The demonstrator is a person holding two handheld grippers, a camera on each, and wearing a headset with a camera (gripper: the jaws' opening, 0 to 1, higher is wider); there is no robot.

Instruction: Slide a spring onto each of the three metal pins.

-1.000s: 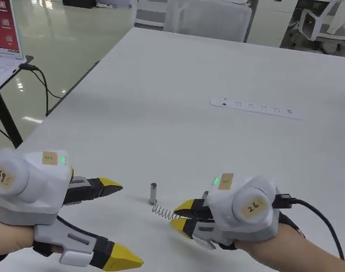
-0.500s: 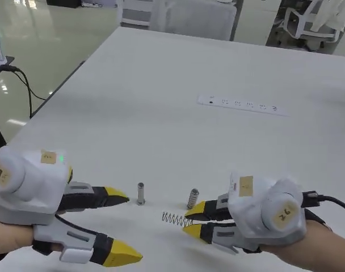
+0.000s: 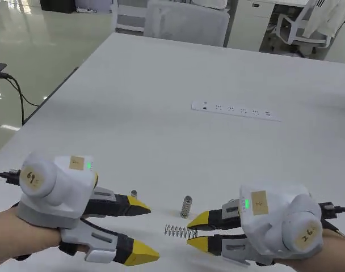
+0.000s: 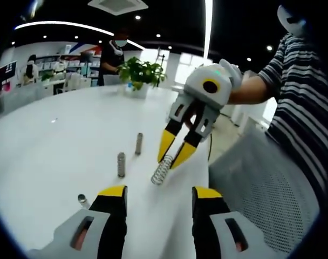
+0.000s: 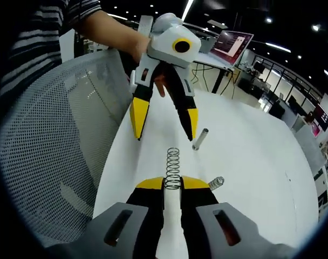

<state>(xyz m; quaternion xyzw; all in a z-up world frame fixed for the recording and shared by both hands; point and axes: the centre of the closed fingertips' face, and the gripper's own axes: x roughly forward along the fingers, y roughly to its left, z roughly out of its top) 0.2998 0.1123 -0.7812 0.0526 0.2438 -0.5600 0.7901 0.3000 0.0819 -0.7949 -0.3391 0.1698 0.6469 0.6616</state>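
Clamping one end of a loose spring (image 3: 178, 231), the right claw (image 3: 190, 232) is closed on it, coil pointing at the left claw (image 3: 152, 232), which gapes wide and empty. Just beyond on the worktop (image 3: 161, 124): a spring-sleeved pin (image 3: 186, 207) and a bare pin (image 3: 133, 194). Farther back, a power strip (image 3: 235, 110).

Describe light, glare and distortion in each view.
Head view: even bright light, sharp, glare patches on the floor. Left gripper view: fisheye curves the table, ceiling lights blown out. Right gripper view: same curving; the spring in the right tool is sharp.
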